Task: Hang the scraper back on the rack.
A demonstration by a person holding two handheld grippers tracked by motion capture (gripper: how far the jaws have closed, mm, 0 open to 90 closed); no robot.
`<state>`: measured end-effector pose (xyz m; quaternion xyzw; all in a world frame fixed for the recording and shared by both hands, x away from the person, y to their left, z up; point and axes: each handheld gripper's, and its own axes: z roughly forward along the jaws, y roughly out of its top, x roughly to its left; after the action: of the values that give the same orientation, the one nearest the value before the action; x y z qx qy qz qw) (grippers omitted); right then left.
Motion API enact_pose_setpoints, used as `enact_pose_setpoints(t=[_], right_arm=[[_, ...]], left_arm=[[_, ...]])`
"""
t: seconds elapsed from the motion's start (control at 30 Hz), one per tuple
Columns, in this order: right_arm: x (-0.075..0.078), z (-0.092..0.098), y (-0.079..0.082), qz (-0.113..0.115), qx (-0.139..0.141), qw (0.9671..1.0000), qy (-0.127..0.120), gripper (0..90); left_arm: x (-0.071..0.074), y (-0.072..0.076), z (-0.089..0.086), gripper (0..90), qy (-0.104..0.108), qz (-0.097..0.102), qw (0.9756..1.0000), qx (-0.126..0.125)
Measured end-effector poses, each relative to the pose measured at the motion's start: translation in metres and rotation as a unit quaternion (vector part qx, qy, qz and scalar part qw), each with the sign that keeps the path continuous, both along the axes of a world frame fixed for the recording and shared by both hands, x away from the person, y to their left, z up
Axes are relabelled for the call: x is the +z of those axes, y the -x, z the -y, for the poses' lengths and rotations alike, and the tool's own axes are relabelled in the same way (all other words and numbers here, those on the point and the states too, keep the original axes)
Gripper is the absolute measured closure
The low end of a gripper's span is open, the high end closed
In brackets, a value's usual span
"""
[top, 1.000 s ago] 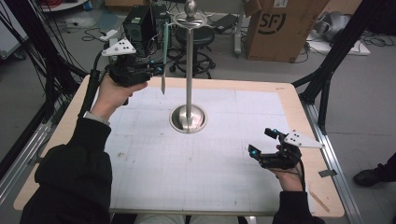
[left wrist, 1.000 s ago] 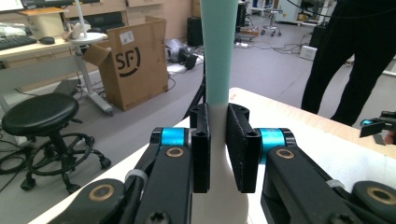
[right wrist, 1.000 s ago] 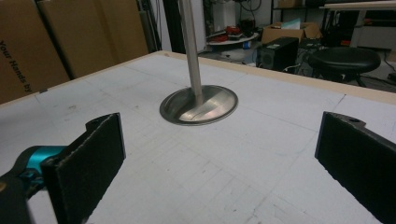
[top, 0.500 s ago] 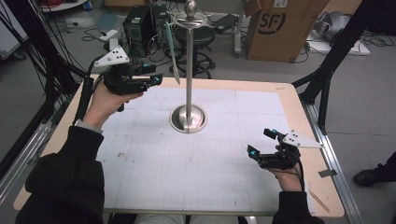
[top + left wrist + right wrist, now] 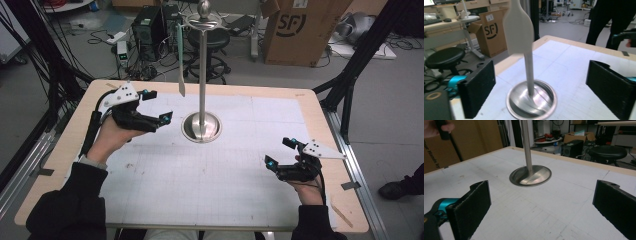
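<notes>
— Two grippers, both yours: how do they stand?
— Your left gripper (image 5: 156, 106) hovers with jaws spread wide and empty, just left of the metal stand (image 5: 201, 126) at the table's (image 5: 310, 120) middle. Your right gripper (image 5: 281, 157) rests low near the right edge, also spread and empty.
— And the spatula?
— A pale spatula (image 5: 180, 60) hangs from the stand's top, blade down, clear of your left gripper.

A light wooden table (image 5: 310, 107) carries a white gridded mat (image 5: 210, 165) covering most of its top. On the mat, toward the far middle, stands a shiny round-based metal stand (image 5: 201, 126), its pole upright.
</notes>
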<state>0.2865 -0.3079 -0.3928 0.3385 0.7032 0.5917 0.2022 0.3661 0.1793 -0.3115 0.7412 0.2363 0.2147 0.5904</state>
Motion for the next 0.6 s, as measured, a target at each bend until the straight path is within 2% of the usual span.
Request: enact_pose_setpoints(t=[0.07,0.1,0.17,0.23,0.27,0.3,0.33,0.43,0.47,0.6], right_arm=[[0.0,0.0,0.0,0.001,0.0,1.0,0.0,0.7],[0.0,0.0,0.0,0.0,-0.001,1.0,0.0,0.7],[0.0,0.0,0.0,0.001,-0.001,1.0,0.001,0.7],[0.0,0.0,0.0,0.001,-0.002,1.0,0.001,0.7],[0.0,0.0,0.0,0.002,-0.003,1.0,0.002,0.7],[0.0,-0.001,0.0,0.002,-0.004,1.0,0.001,0.7],[0.0,0.0,0.0,0.003,-0.003,1.0,0.001,0.7],[-0.001,0.0,0.0,0.003,-0.004,1.0,0.0,0.7],[-0.001,0.0,0.0,0.002,-0.006,1.0,0.001,0.7],[-0.001,0.0,0.0,0.002,-0.006,1.0,0.001,0.7]], left_arm=[[-0.004,0.003,-0.001,7.1,0.003,-0.001,1.0,0.001],[-0.016,0.011,-0.006,6.0,0.006,-0.001,1.0,0.006],[-0.021,0.014,-0.008,6.0,0.011,-0.004,0.9999,0.007],[-0.038,0.024,-0.017,6.0,0.014,-0.01,0.9998,0.014],[-0.038,0.024,-0.017,5.9,0.014,-0.01,0.9998,0.014],[-0.047,0.029,-0.024,6.0,0.012,-0.016,0.9996,0.021],[-0.051,0.031,-0.027,5.9,0.008,-0.013,0.9996,0.025],[-0.057,0.035,-0.033,6.0,0.004,-0.015,0.9993,0.033],[-0.059,0.037,-0.036,5.9,0.003,-0.01,0.9994,0.034],[-0.067,0.044,-0.048,5.9,0.011,-0.009,0.9985,0.054]])
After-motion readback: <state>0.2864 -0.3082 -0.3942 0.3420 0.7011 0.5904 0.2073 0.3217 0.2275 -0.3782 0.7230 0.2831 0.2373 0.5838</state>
